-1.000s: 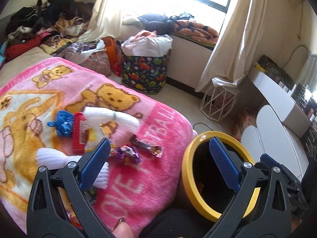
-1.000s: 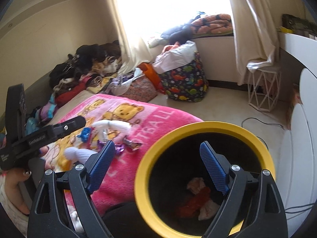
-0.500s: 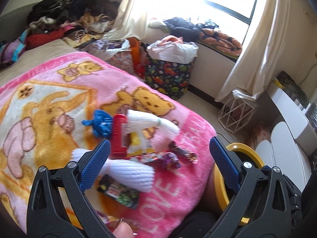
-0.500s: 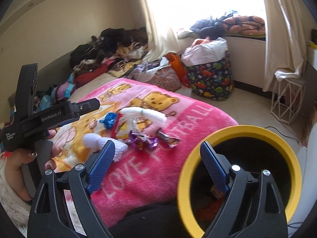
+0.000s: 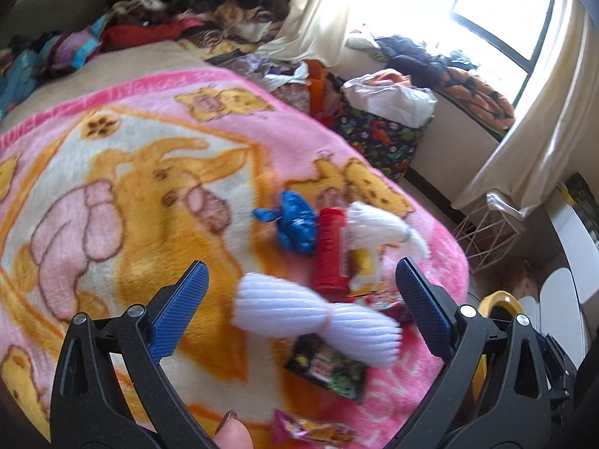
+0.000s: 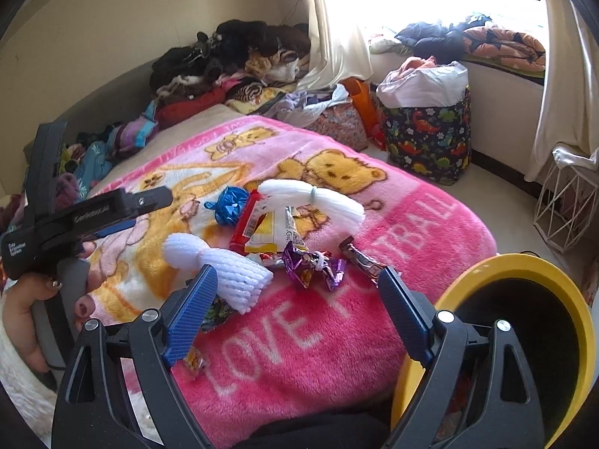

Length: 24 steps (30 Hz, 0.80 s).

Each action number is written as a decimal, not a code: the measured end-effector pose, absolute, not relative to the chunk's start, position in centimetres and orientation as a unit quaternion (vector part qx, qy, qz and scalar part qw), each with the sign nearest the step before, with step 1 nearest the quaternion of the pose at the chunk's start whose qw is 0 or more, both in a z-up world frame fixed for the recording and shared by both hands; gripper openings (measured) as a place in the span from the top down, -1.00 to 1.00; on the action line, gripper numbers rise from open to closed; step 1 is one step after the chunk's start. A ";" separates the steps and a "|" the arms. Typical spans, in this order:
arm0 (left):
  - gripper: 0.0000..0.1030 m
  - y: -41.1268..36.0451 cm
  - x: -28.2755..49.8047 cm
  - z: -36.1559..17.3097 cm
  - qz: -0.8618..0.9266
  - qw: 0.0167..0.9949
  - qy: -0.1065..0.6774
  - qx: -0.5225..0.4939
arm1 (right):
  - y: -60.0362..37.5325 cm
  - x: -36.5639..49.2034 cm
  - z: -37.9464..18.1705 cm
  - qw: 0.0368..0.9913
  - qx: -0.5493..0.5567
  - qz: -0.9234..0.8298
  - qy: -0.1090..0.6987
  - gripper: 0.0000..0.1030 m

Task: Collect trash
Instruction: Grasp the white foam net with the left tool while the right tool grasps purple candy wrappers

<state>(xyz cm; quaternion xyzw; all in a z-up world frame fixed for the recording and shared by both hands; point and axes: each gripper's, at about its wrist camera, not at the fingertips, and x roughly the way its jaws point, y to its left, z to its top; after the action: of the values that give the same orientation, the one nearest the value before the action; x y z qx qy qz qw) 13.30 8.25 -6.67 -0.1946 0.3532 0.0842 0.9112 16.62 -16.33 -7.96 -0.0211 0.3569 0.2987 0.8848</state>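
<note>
I have both sets of jaws spread and empty over the bed (image 6: 374, 329), the white foam sleeve (image 5: 318, 318) lying crosswise at twelve o'clock from my left gripper (image 5: 303, 310), the nearer one, with the bin (image 6: 524, 336) at three o'clock.

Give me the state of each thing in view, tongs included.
Left tongs: open, empty.
Right tongs: open, empty.
Yellow-rimmed bin: upright, open-topped, beside the bed.
White foam net: lying on the blanket.
Purple wrapper: crumpled, on the blanket.
Blue wrapper: crumpled, on the blanket.
</note>
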 end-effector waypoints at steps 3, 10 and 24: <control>-0.78 9.7 13.3 -8.2 0.088 0.898 0.367 -0.225 | -15.5 17.8 -8.8 0.882 -0.028 0.294 0.367 -0.65; -0.78 11.8 13.4 -11.2 0.070 0.870 0.387 -0.298 | -13.9 20.9 -11.7 0.870 -0.032 0.280 0.404 -0.63; -0.18 10.5 14.6 -13.4 0.046 0.853 0.405 -0.327 | -12.2 23.4 -14.9 0.851 -0.037 0.296 0.432 0.33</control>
<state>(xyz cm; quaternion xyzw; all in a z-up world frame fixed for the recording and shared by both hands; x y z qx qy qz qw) 14.56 10.51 -13.39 -0.3268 0.4053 0.0465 0.8525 23.45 -12.16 -14.87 -0.0372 0.4317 0.2958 0.8513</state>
